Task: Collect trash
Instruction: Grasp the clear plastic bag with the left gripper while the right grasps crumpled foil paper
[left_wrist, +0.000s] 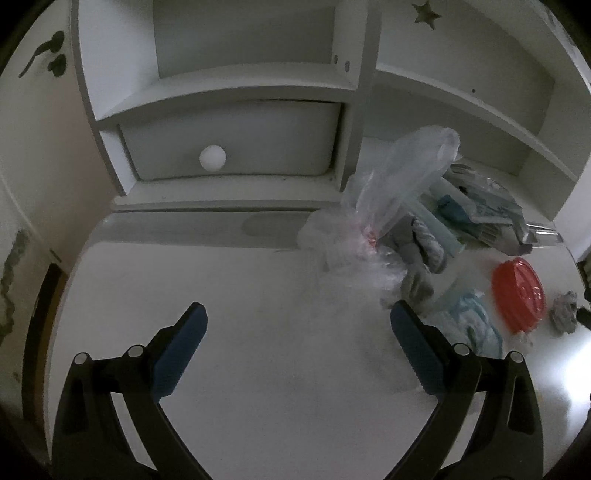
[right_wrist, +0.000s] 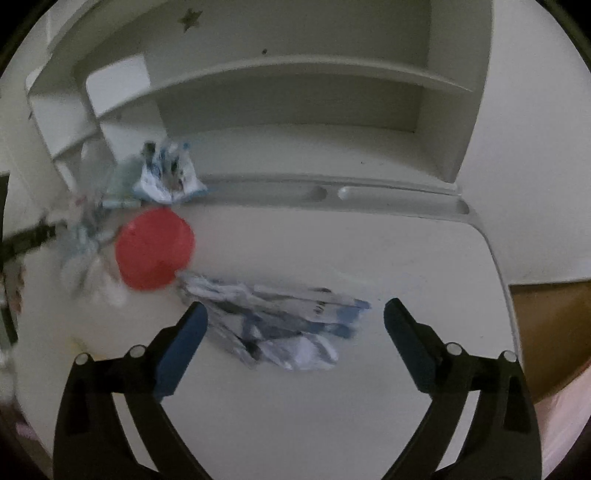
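Two wide-open, empty tools over white desk (right_wrist: 332, 240): right gripper (right_wrist: 295, 317) straddling crumpled wrapper (right_wrist: 280, 325), left gripper (left_wrist: 297, 321) beside clear plastic bag (left_wrist: 399, 184). Best lowered squarely, pinching wrapper's thick middle. Red lid (right_wrist: 155, 249) just beyond, worth avoiding

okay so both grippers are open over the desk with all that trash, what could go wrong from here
1. The right gripper is open over a flat crumpled wrapper; thin and lying flat on the desk, it could slip out as the fingers close.
2. The red lid touches that wrapper's corner, so it might get dragged along.
3. The left gripper has only bare desk between its fingers; the clear plastic bag stands loosely upright and could topple if nudged.
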